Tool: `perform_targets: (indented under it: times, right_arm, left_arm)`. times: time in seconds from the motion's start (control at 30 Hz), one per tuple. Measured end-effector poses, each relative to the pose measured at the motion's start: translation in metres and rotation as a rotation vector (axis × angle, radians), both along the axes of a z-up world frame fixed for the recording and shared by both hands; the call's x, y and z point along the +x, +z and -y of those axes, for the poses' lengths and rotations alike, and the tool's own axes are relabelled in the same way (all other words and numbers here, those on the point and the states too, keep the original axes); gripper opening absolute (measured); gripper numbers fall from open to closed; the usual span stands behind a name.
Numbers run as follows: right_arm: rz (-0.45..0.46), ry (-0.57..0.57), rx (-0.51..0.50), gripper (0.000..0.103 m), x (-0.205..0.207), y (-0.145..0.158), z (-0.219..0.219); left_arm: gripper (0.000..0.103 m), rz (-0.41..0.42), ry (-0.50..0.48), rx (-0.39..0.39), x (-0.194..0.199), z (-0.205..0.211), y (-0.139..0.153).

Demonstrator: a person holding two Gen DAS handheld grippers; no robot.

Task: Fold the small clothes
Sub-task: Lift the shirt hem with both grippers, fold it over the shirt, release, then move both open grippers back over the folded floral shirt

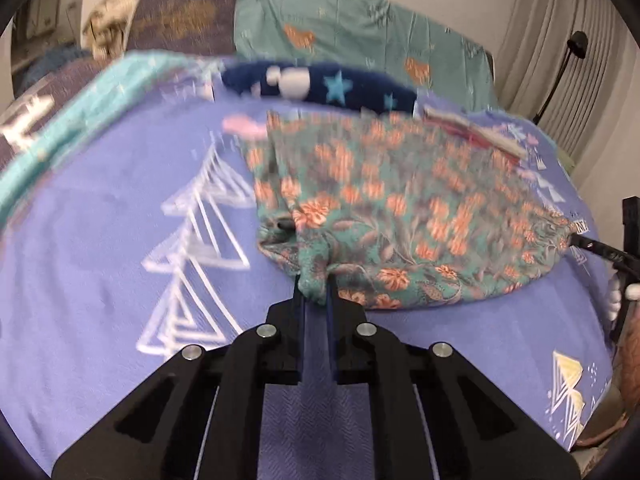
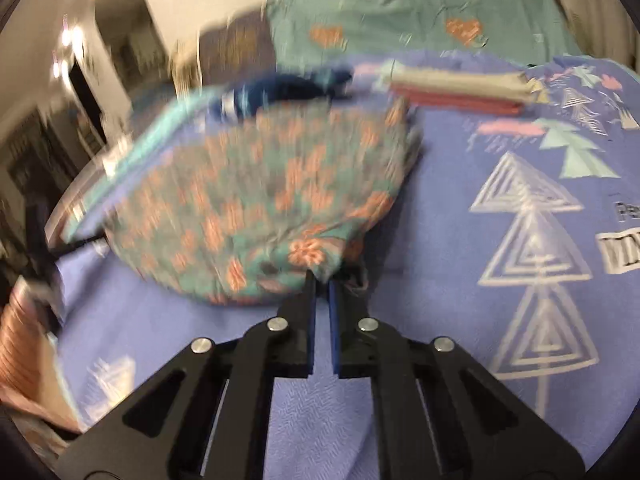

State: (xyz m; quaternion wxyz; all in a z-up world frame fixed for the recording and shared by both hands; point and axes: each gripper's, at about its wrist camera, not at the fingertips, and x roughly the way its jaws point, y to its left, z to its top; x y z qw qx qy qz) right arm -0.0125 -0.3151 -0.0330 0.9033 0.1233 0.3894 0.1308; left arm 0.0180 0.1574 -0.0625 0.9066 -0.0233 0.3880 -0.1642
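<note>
The left gripper [image 1: 316,280] and right gripper [image 2: 322,278] each pinch a near corner of the floral garment [image 1: 400,204], which spreads toward twelve o'clock across the blue bedspread [image 1: 100,220], its long axis running between them.

A small teal cloth garment printed with orange flowers [image 1: 400,208] lies bunched and partly lifted on the bed, its near edge pinched up at two corners. Behind it rest a dark blue starred fleece piece [image 1: 320,84] and a flat folded pink-and-cream stack [image 2: 456,88].
</note>
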Motion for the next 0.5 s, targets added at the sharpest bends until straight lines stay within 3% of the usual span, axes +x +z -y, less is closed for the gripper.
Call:
perform_targets:
  times: [0.03, 0.1, 0.2, 0.3, 0.33, 0.4, 0.47, 0.5]
  right_arm:
    - [0.002, -0.008, -0.001, 0.000, -0.004, 0.003, 0.007]
    - [-0.021, -0.081, -0.090, 0.000, -0.012, 0.003, 0.021]
    - [-0.076, -0.138, -0.047, 0.000, -0.026, -0.008, 0.036]
    - [-0.093, -0.093, 0.021, 0.004, -0.042, -0.014, 0.027]
    - [-0.095, -0.073, 0.045, 0.006, -0.044, -0.016, 0.023]
    - [-0.103, -0.029, 0.106, 0.017, -0.043, -0.018, 0.011]
    - [-0.116, 0.000, 0.189, 0.056, -0.034, -0.024, -0.001]
    - [-0.127, 0.003, 0.217, 0.058, -0.027, -0.029, -0.004]
  left_arm:
    - [0.009, 0.012, 0.002, 0.017, -0.003, 0.000, 0.004]
    - [0.009, 0.029, 0.017, 0.065, -0.006, 0.000, 0.007]
    - [0.009, 0.015, 0.069, 0.062, -0.011, -0.010, 0.002]
    - [0.011, -0.023, 0.118, 0.005, -0.022, -0.021, -0.007]
    - [0.018, -0.041, 0.116, -0.036, -0.024, -0.024, -0.009]
    - [0.036, -0.097, 0.088, -0.165, -0.029, -0.026, -0.015]
    - [0.049, -0.133, 0.040, -0.252, -0.028, -0.017, -0.021]
    - [0.050, -0.144, 0.025, -0.262, -0.027, -0.012, -0.023]
